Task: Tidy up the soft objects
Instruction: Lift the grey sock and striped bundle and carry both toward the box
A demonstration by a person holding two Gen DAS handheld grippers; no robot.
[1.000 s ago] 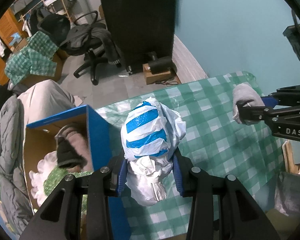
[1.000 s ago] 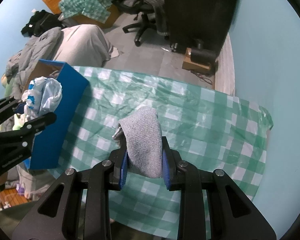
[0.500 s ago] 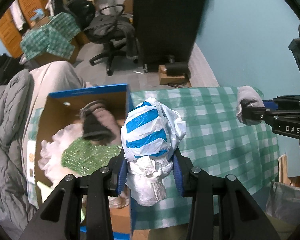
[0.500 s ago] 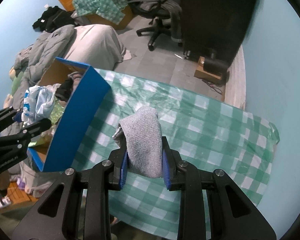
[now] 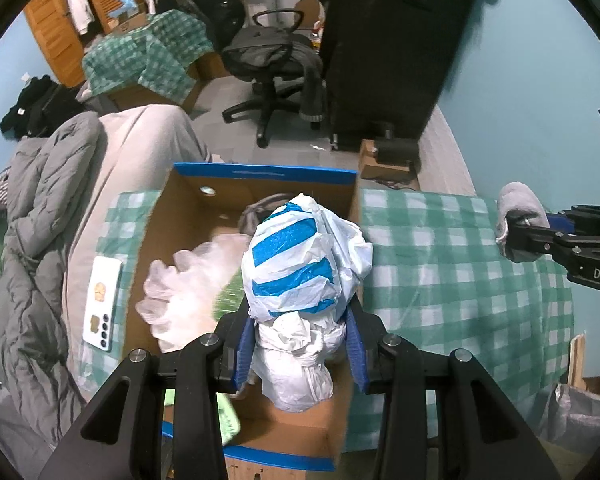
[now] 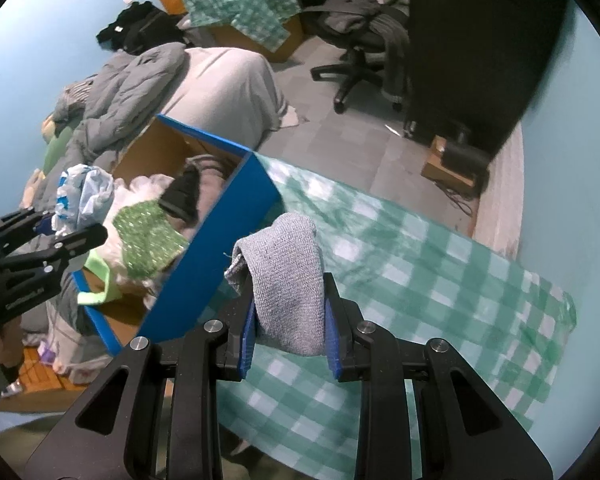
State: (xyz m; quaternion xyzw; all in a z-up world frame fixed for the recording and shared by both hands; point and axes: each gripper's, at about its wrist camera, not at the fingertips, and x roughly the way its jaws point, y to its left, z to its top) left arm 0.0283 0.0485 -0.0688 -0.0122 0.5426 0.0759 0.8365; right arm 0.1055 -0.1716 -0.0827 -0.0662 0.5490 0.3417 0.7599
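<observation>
My left gripper (image 5: 298,350) is shut on a white plastic bag with blue stripes (image 5: 300,264) and holds it above the open blue cardboard box (image 5: 260,171). The bag also shows in the right wrist view (image 6: 82,196). The box (image 6: 216,256) holds a white fluffy item (image 5: 188,280), a green patterned cloth (image 6: 148,236) and a dark sock (image 6: 182,196). My right gripper (image 6: 290,330) is shut on a folded grey cloth (image 6: 288,272), held above the green checked tablecloth (image 6: 420,280) to the right of the box. The cloth shows in the left wrist view (image 5: 518,216).
A white phone (image 5: 102,310) lies on the table left of the box. Grey bedding (image 5: 28,240) is piled at the left. An office chair (image 5: 272,64) and a tall black cabinet (image 5: 392,40) stand on the floor beyond the table.
My left gripper has moved left with the striped bag, from over the tablecloth to over the open box. My right gripper with the grey cloth has moved closer to the box.
</observation>
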